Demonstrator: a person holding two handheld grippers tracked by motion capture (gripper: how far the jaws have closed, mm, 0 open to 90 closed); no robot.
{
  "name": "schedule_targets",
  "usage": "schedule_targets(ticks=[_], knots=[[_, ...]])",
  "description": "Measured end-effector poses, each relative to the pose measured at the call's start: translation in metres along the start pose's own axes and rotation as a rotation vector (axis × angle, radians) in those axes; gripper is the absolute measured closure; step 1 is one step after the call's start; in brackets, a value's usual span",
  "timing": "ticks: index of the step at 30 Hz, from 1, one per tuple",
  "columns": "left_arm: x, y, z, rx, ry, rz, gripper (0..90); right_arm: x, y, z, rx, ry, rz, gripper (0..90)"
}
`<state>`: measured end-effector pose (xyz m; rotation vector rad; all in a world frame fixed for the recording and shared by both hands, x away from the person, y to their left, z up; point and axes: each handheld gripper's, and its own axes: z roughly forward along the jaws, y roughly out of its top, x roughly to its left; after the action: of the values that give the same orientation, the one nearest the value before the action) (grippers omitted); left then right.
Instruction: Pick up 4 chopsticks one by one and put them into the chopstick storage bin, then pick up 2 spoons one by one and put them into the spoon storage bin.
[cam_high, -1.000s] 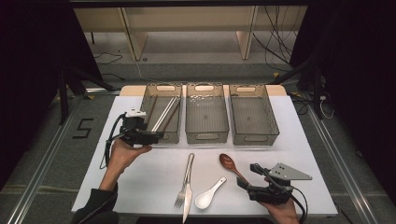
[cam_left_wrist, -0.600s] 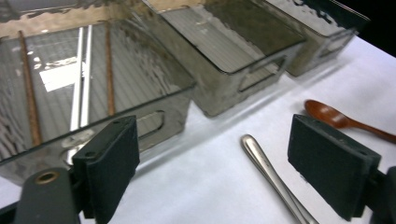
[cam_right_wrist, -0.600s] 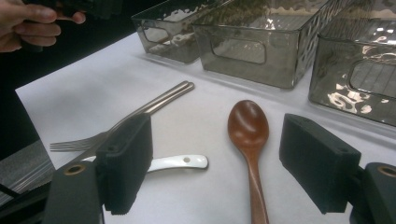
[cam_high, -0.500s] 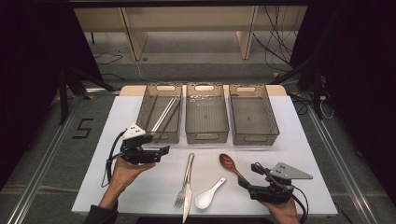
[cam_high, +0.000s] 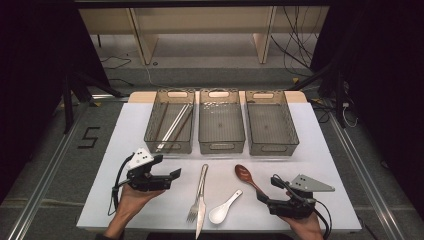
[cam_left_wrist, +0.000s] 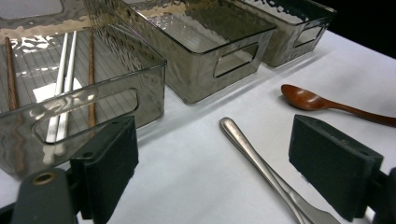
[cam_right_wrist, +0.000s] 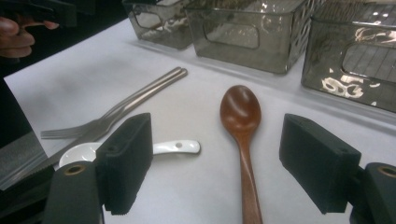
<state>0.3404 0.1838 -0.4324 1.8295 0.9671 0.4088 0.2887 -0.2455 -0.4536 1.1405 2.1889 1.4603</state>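
High view had my left gripper (cam_high: 172, 176) low over the white table (cam_high: 100, 200) at the left, its jaws just opened wide with nothing between them, aimed at the steel knife (cam_high: 200, 200) and fork (cam_high: 196, 205) lying side by side, slim and shiny, handles toward the three smoky bins (cam_high: 221, 127). Bare table lay between that gripper and the knife, then came the white spoon (cam_high: 223, 209) and the glossy brown wooden spoon (cam_high: 248, 177), and my right gripper (cam_high: 265, 192) by the near edge stood wide open and empty, the wooden spoon's handle running between its jaws.
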Motion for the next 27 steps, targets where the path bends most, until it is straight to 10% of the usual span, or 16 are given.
schedule_targets(ticks=[27], knots=[[-0.006,-0.019,-0.011,-0.019,-0.004,-0.013,15.0,0.0,-0.002,-0.001,0.091,-0.038,0.009,26.5]])
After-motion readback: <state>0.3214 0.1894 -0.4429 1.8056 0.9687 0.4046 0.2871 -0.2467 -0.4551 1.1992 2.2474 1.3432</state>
